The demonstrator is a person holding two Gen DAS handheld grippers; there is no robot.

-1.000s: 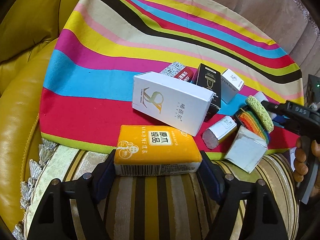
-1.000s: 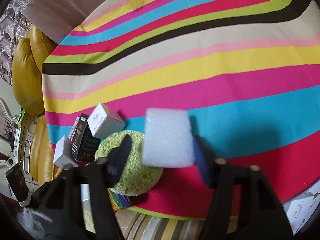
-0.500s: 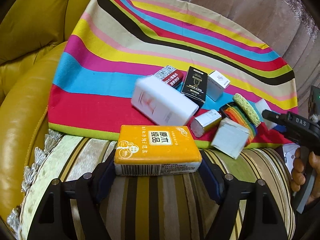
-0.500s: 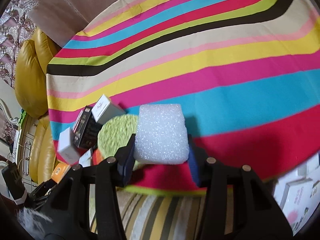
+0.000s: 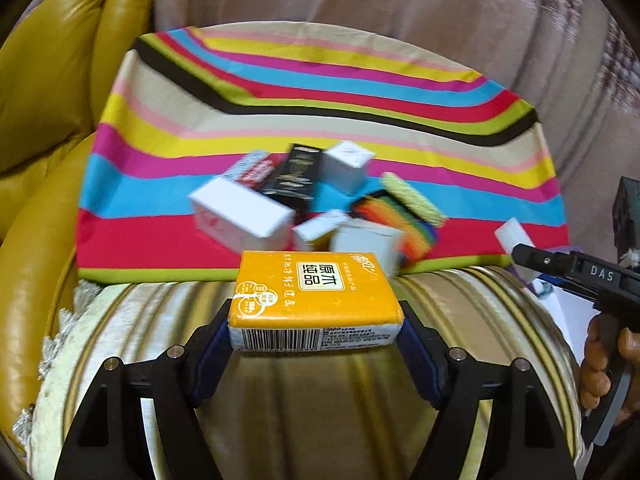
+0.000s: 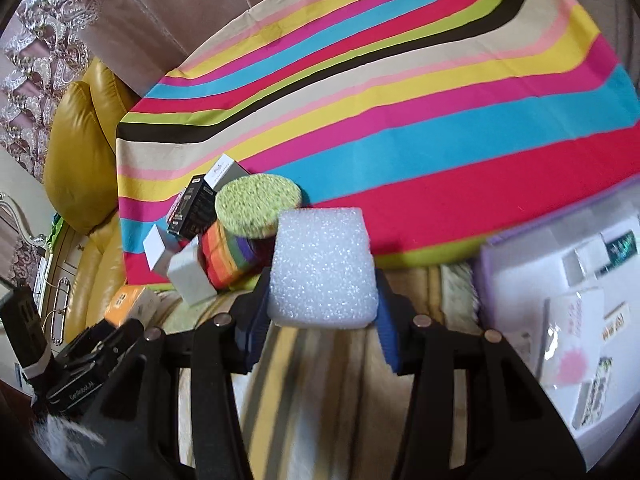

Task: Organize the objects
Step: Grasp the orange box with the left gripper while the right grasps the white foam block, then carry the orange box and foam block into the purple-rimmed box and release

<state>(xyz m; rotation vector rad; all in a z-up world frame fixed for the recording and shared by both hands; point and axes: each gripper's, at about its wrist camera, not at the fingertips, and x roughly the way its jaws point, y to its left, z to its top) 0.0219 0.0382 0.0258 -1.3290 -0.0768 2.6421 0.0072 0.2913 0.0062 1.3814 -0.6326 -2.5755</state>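
Observation:
My left gripper (image 5: 316, 336) is shut on an orange tissue pack (image 5: 314, 298), held above the striped sofa edge. My right gripper (image 6: 322, 300) is shut on a white foam block (image 6: 322, 266); that gripper and block (image 5: 516, 242) also show at the right of the left wrist view, with a hand on its handle. On the striped cloth (image 5: 280, 120) lies a heap: a long white box (image 5: 240, 212), a black box (image 5: 294, 176), a small white box (image 5: 346, 164), a rainbow sponge (image 6: 228, 258) and a green round pad (image 6: 256, 204).
A yellow leather cushion (image 5: 48, 80) borders the cloth on the left. A lilac tray (image 6: 560, 280) holding several packets and boxes sits at the right in the right wrist view. The striped sofa edge (image 5: 320, 420) runs below both grippers.
Both grippers have pulled back from the cloth toward the sofa edge, each still holding its object. The heap looks smaller and farther. The lilac tray has come into the right wrist view.

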